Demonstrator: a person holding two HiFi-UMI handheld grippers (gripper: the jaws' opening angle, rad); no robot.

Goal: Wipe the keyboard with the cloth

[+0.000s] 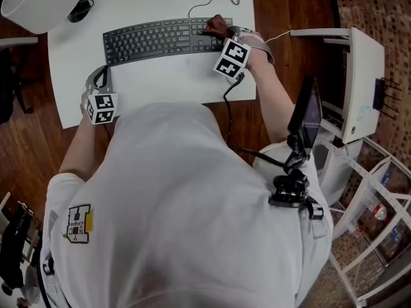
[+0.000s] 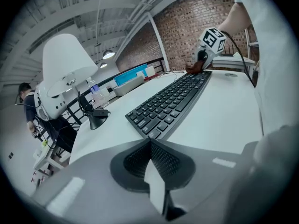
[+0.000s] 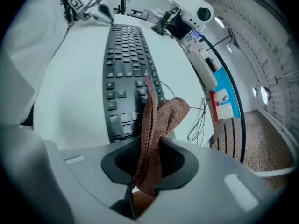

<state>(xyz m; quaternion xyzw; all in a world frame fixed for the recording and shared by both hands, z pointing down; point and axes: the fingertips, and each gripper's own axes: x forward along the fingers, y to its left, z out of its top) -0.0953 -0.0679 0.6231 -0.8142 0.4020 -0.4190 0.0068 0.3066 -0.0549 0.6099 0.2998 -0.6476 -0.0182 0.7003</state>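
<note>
Keyboard (image 1: 160, 38) lies across the white table (image 1: 167, 82), with the right claw (image 3: 148, 146), clamped on a bunched brown cloth (image 3: 163, 113), at its right end. The left claw (image 2: 150, 143), closed on nothing, sits apart from the left end, so a hard stroke could shove the unbraced keyboard or snag the loose cable (image 3: 202, 117). No container shows on the table.

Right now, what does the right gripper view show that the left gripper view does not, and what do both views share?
Only the right gripper view: the jaws of the right claw pinching the brown cloth, which reaches over the nearest keys. Only the left gripper view: the jaws of the left claw, together with nothing between them. Both: the black keyboard running lengthwise on the white table, with the other claw at its far end.
</note>
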